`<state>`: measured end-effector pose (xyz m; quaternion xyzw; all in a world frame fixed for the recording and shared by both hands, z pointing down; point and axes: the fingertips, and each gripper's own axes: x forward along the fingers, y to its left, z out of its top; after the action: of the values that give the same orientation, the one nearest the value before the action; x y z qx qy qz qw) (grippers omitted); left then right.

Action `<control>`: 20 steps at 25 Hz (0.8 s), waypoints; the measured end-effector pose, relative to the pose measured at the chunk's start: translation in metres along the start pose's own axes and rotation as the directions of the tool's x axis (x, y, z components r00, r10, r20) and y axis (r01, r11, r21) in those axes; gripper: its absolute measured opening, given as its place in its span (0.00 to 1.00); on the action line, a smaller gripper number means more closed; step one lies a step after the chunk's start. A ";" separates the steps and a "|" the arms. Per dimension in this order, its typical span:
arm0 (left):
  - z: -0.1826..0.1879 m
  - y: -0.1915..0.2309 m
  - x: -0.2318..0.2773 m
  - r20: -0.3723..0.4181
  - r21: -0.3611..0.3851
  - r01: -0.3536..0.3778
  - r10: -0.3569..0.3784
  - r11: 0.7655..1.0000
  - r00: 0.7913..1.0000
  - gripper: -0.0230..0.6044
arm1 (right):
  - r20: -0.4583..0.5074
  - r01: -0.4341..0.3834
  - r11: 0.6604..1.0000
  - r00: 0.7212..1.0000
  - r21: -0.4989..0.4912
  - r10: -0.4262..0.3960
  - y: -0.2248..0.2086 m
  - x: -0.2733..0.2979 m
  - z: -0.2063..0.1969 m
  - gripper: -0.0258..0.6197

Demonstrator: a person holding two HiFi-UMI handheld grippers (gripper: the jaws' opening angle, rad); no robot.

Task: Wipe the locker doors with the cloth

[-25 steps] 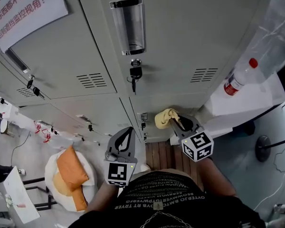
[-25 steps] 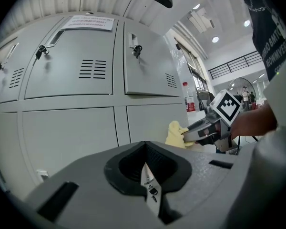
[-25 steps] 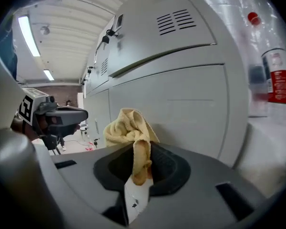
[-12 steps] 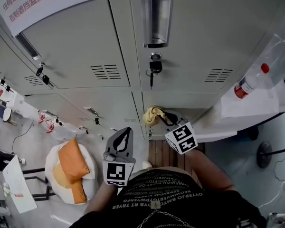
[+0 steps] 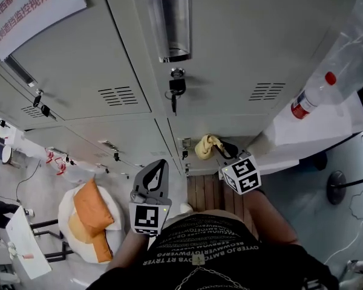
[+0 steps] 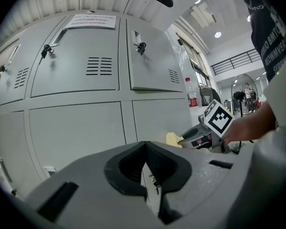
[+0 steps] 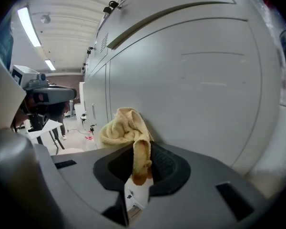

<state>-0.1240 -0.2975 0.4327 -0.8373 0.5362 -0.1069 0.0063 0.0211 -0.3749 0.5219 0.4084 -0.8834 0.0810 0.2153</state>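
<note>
A yellow cloth (image 5: 207, 147) is pressed against the lower grey locker door (image 5: 230, 128), just right of the seam between doors. My right gripper (image 5: 221, 150) is shut on the cloth, and its marker cube faces up. In the right gripper view a strip of the cloth (image 7: 124, 127) hangs pinched between the jaws of the right gripper (image 7: 142, 152), bunched against the door (image 7: 205, 80). My left gripper (image 5: 160, 164) hangs lower left, shut and holding nothing, clear of the doors. The left gripper (image 6: 145, 152) looks toward the cloth (image 6: 173, 139).
A key (image 5: 176, 90) hangs in the upper door's lock under a clear holder (image 5: 168, 22). A red-capped plastic bottle (image 5: 314, 91) stands on a white table (image 5: 317, 132) at right. An orange cushion (image 5: 88, 206) lies on a white beanbag at lower left. A printed notice (image 5: 30, 5) is taped on the upper-left door.
The right gripper slid the cloth left along the lower door, then partway back right. The head view swung with it. The left gripper stayed where it was.
</note>
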 end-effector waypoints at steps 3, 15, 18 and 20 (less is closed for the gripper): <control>0.001 -0.006 0.007 0.002 0.002 0.024 -0.024 1.000 1.000 0.04 | -0.021 0.044 0.999 0.999 0.021 -0.044 -0.020 -0.011 -0.014 0.14; 0.004 -0.006 0.012 0.014 0.009 0.049 -0.050 0.999 0.999 0.04 | -0.082 0.196 0.973 0.979 0.122 -0.187 -0.069 -0.046 -0.055 0.14; 0.000 0.000 0.008 0.004 0.011 0.034 -0.034 0.999 0.999 0.04 | -0.095 0.087 0.991 0.992 0.099 -0.078 -0.035 -0.026 -0.063 0.14; -0.001 0.004 0.004 0.002 0.012 0.020 -0.020 1.000 1.000 0.04 | -0.105 0.018 0.998 0.994 0.064 -0.011 -0.006 -0.007 -0.065 0.14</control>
<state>-0.1267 -0.3027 0.4335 -0.8427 0.5270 -0.1094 0.0106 0.0503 -0.3536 0.5766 0.4168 -0.8647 0.1295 0.2487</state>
